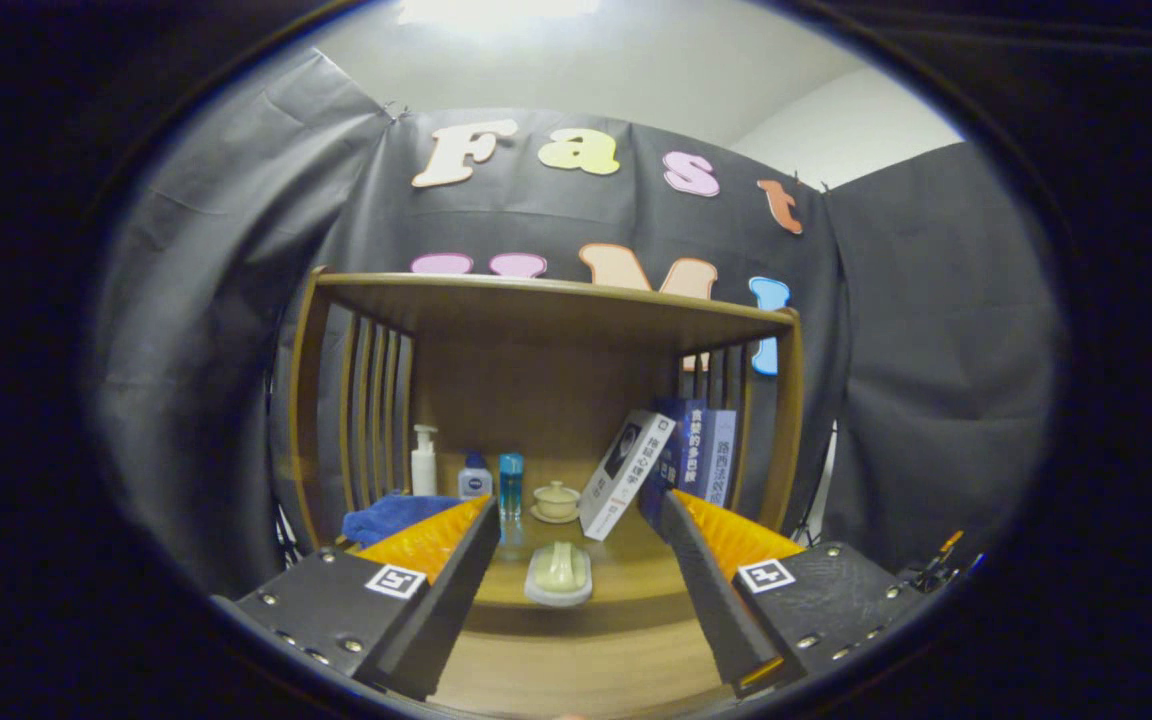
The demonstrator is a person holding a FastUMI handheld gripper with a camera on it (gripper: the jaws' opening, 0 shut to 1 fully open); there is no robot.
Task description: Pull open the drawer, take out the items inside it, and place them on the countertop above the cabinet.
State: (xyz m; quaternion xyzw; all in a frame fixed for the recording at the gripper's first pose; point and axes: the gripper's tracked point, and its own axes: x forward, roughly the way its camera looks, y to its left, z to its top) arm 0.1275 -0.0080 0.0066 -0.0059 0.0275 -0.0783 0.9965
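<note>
The hand-held gripper [576, 560] hovers with its fingers spread wide and nothing between them, pointed at a wooden cabinet [548, 305] set against the booth's black cloth wall. The drawer named in the task cannot be made out from this angle; what lies ahead is the open shelf under the cabinet's top board, and the wooden tabletop [576, 660] running beneath the fingers.

A pale soap dish [558, 573] holding a bar sits at the front edge of the shelf, between the fingers and just beyond them. Further back stands a small lidded cup [556, 500] on its saucer. Along the rear left of the shelf a white pump bottle [423, 460], a small white-and-blue bottle [474, 480] and a slim blue bottle [511, 485] stand upright in a row, apparently pushed back to leave the front free. A folded blue cloth [391, 513] lies at the shelf's left edge, partly behind the left finger.

At the right, a white box [626, 473] leans tilted against a row of upright blue books [701, 450] beside the slatted side rail, which seems to prop the row.

The open, empty fingers and the level aim suggest an approach has only begun: no drawer is yet pulled, nothing is yet taken out. Finding the drawer front, probably lower than this view reaches, appears to be the first job.
</note>
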